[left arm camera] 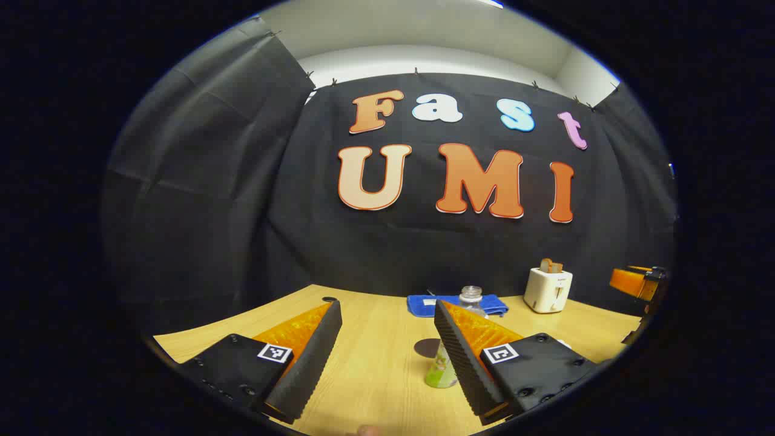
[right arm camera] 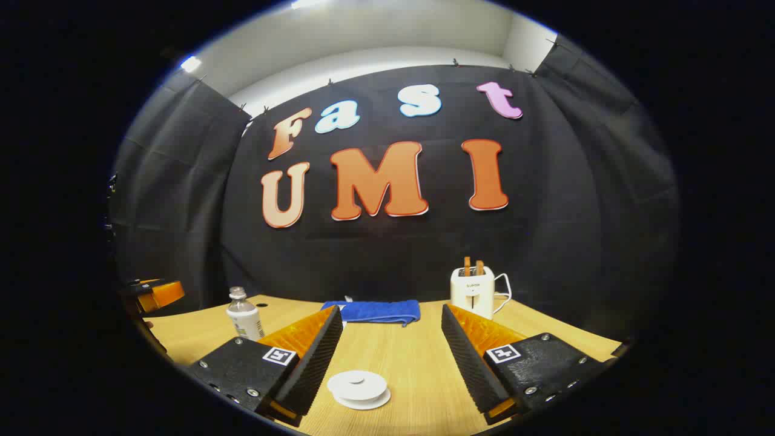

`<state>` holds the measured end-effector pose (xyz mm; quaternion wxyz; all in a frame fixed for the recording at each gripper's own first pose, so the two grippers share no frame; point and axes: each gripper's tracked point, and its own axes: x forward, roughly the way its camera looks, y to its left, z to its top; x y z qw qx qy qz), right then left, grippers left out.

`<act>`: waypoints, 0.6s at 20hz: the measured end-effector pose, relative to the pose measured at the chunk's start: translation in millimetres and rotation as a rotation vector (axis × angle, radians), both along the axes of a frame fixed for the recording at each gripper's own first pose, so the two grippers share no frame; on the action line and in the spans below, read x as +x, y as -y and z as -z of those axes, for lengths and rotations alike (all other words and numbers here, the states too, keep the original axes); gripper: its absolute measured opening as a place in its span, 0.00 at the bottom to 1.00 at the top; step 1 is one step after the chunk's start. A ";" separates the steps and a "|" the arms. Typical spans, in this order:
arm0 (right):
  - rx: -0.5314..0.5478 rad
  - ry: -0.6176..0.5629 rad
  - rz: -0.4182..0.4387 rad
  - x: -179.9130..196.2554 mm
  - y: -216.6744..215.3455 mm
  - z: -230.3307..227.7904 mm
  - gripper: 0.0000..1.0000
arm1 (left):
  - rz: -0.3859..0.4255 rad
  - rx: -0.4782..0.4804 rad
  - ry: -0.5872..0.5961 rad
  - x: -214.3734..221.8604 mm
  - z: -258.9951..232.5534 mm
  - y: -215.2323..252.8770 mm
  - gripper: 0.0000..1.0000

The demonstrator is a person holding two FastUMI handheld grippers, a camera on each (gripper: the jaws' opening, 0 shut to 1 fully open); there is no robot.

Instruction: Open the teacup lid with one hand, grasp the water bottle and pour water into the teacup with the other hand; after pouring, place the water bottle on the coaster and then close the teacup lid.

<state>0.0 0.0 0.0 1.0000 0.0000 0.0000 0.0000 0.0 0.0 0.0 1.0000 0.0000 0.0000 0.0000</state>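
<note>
Left gripper view: our left gripper (left arm camera: 387,339) hovers with jaws spread wide and empty over the wooden table (left arm camera: 375,369), the water bottle (left arm camera: 460,327) upright just beyond its right finger. Right gripper view: our right gripper (right arm camera: 390,342), likewise spread and empty, has the white teacup lid (right arm camera: 358,387) between its fingers; the bottle stands far left.

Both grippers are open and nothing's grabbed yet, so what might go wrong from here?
1. The bottle is partly hidden behind the left gripper's finger, so a blind approach may knock it over.
2. The lid looks flat and low beneath the right gripper; its fingers may slip off.
</note>
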 end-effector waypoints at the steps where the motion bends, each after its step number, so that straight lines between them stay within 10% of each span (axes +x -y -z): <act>1: 0.007 -0.005 0.002 -0.1 -4.3 2.7 0.98 | -0.003 -0.005 0.008 0.9 0.7 -0.3 0.99; 12: -0.043 -0.043 0.014 0.3 2.0 17.6 0.98 | 0.033 -0.002 -0.015 9.4 15.0 23.4 0.99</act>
